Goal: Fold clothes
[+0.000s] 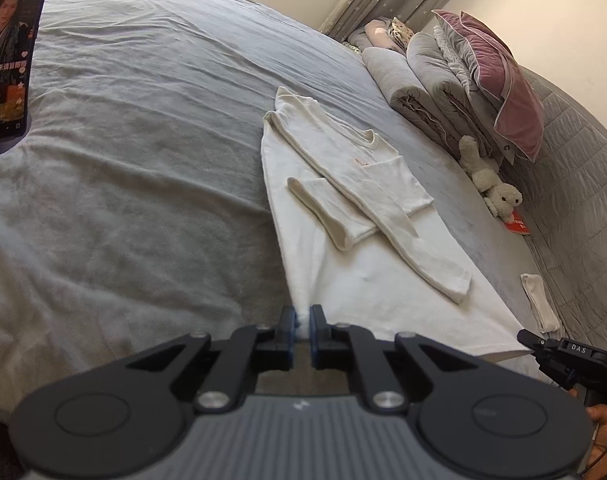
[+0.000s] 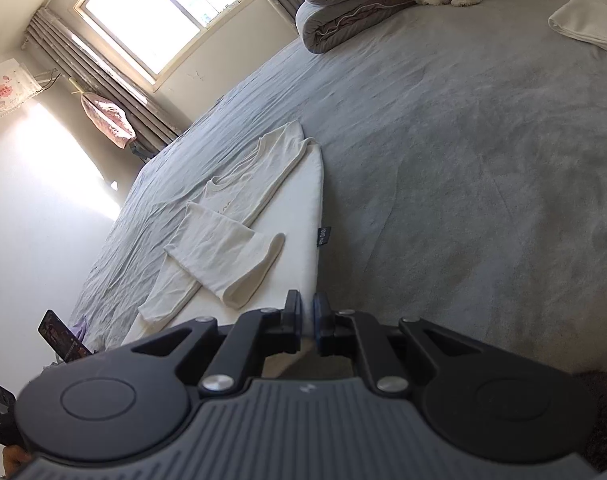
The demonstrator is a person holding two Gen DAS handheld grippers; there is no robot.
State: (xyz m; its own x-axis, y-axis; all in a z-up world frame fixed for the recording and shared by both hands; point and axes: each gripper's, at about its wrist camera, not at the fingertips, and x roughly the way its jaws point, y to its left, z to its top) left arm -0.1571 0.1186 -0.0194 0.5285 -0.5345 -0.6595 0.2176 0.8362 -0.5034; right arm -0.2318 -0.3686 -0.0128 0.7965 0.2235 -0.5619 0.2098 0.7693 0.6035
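Observation:
A cream long-sleeved shirt (image 1: 343,208) lies on the grey bed (image 1: 143,140) with both sleeves folded in across its body. My left gripper (image 1: 302,322) is shut on the left corner of the shirt's hem. My right gripper (image 2: 308,316) is shut on the other hem corner; it also shows at the right edge of the left wrist view (image 1: 529,338). The shirt (image 2: 239,224) stretches away from both grippers, collar at the far end. A small dark label (image 2: 323,236) sticks out at its side seam.
Rolled grey bedding (image 1: 415,76) and a mauve pillow (image 1: 499,80) are stacked at the head of the bed, with a white plush toy (image 1: 491,180) and a red booklet (image 1: 517,224). A folded white cloth (image 1: 539,304) lies nearby. A phone (image 1: 7,48) stands at left.

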